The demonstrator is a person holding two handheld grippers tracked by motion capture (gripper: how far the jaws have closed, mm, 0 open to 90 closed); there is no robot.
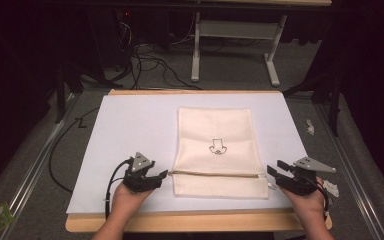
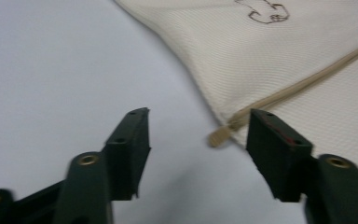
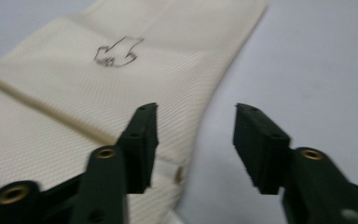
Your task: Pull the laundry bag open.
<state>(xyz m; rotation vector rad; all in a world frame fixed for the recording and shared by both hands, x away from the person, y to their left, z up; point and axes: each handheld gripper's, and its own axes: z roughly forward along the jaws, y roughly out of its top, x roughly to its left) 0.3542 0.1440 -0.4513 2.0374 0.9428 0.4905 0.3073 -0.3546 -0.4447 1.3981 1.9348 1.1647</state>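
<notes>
1. Dark room all around, with a grey floor, a tangle of cables (image 1: 147,62) and a white desk frame (image 1: 237,37) at the far side.
2. Wooden bench (image 1: 195,221) in the middle, mostly covered by a big white sheet (image 1: 130,130), which gives a plain backdrop for the cloth work.
3. Cream zipper pouch (image 1: 215,150) lies flat on the sheet, centre-right, with a little line drawing (image 1: 217,146) on its face. The zipper (image 1: 215,174) runs left to right near the near edge, so each end faces one hand.
4. Left claw (image 1: 156,176) sits just beside the pouch's near-left corner, released and holding nothing. In the left gripper view the zipper's tail (image 2: 219,136) lies between the jaws, untouched.
5. Right claw (image 1: 275,171) is at the near-right corner, also released, jaws apart with nothing pinched. One jaw hangs over the pouch's edge in the right gripper view.
6. My guess: both ends just got let go, or they're lining up for a fresh pinch.
</notes>
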